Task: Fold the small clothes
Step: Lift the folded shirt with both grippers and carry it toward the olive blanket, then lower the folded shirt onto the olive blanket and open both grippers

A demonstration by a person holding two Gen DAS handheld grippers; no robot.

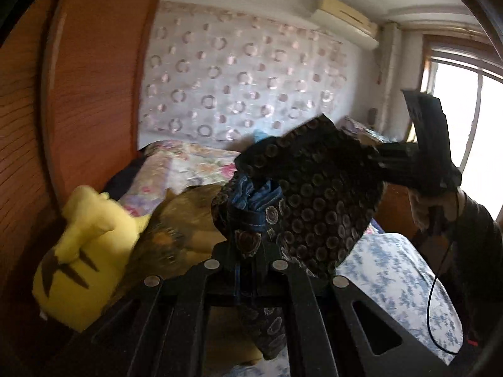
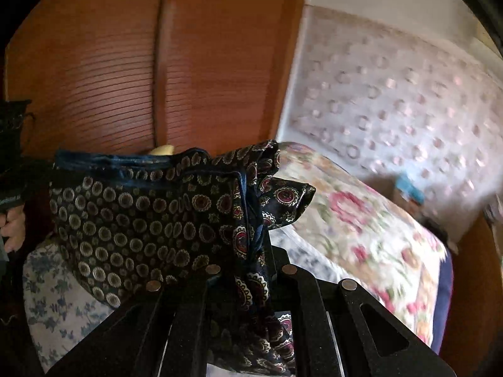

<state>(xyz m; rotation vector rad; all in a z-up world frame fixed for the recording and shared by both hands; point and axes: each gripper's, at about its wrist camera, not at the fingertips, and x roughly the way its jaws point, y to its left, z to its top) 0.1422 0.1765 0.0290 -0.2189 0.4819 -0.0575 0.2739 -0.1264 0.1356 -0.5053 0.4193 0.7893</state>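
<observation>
Dark garment (image 2: 132, 220) with pale rings; yellow plush (image 1: 85, 251).

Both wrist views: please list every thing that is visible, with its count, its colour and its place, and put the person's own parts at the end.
Patterned garment: one, dark with circle print, held up between both grippers.
Plush toy: one, yellow, left, beside the wardrobe.
Wardrobe: one, reddish-brown wood, behind.
Floral quilt: one, pink and cream, on the bed.
Blue-print sheet: one, white and blue, below the garment.
Curtain: one, pale with rings, on the far wall.
Air conditioner: one, cream, high on the wall.
Left gripper: black, shut on the garment.
Right gripper: black, shut on the garment.
</observation>
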